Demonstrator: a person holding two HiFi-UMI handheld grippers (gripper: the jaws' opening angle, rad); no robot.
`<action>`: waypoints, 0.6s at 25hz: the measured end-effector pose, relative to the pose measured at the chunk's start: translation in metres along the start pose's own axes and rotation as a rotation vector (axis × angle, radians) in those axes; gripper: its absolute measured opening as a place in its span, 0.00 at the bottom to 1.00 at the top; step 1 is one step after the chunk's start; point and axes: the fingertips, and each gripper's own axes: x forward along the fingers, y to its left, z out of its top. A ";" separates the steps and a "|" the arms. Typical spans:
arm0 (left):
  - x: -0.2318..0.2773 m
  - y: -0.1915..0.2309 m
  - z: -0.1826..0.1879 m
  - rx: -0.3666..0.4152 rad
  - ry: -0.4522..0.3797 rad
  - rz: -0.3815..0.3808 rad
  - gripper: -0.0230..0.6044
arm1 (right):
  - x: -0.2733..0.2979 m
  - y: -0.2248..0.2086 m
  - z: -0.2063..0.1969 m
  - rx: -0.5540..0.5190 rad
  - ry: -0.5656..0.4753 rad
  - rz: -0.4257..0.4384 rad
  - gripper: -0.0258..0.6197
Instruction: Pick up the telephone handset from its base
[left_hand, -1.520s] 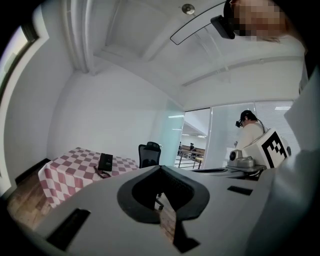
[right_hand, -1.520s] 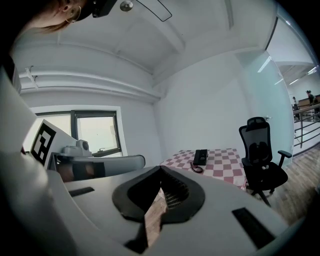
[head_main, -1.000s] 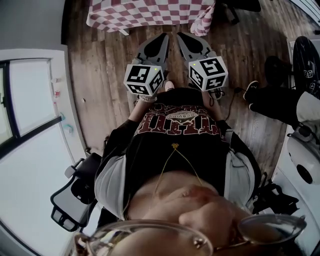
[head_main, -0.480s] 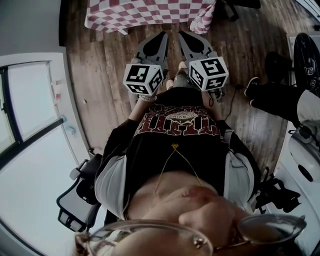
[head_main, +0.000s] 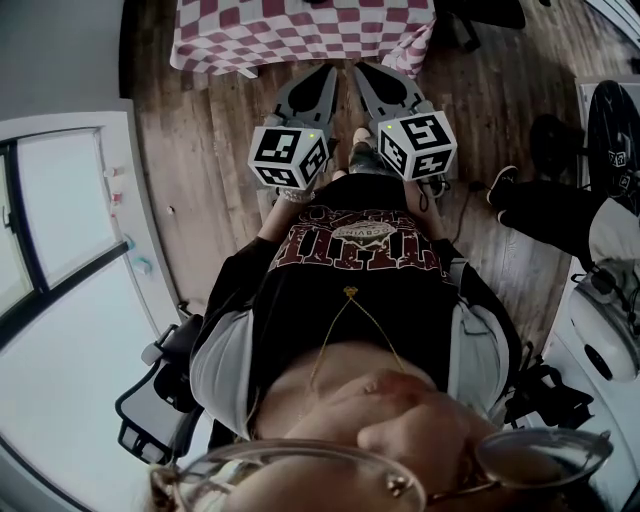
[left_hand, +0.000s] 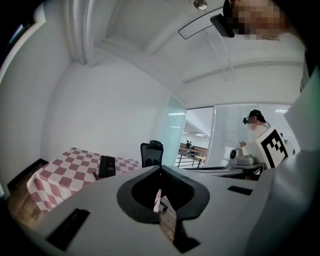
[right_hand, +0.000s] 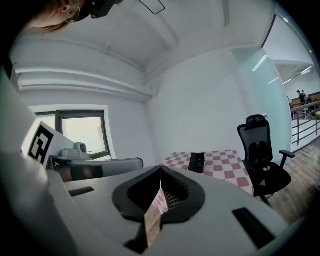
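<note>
Presumably light, stiff, smooth plastic, the telephone handset (left_hand: 107, 166) lies well ahead on the checkered surface (left_hand: 60, 172), best pinched across its middle; left claw (left_hand: 160, 169) and right claw (right_hand: 160, 168) are both closed, empty.

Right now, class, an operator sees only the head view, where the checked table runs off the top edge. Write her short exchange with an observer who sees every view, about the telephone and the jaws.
Operator: Is the telephone on that table?
Observer: Yes. The left gripper view shows a dark telephone lying on the checked tablecloth, far ahead of the jaws.
Operator: Is anything caught between the jaws?
Observer: No. In their own views the left gripper and the right gripper are each shut, with nothing between the jaws.
</note>
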 end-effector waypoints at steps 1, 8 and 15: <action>0.005 0.002 0.003 0.000 -0.001 0.003 0.05 | 0.004 -0.003 0.003 -0.003 0.000 0.007 0.07; 0.046 0.018 0.018 -0.006 -0.010 0.030 0.05 | 0.034 -0.032 0.023 -0.019 0.007 0.056 0.07; 0.078 0.030 0.027 -0.012 -0.022 0.072 0.05 | 0.057 -0.054 0.034 -0.038 0.025 0.115 0.07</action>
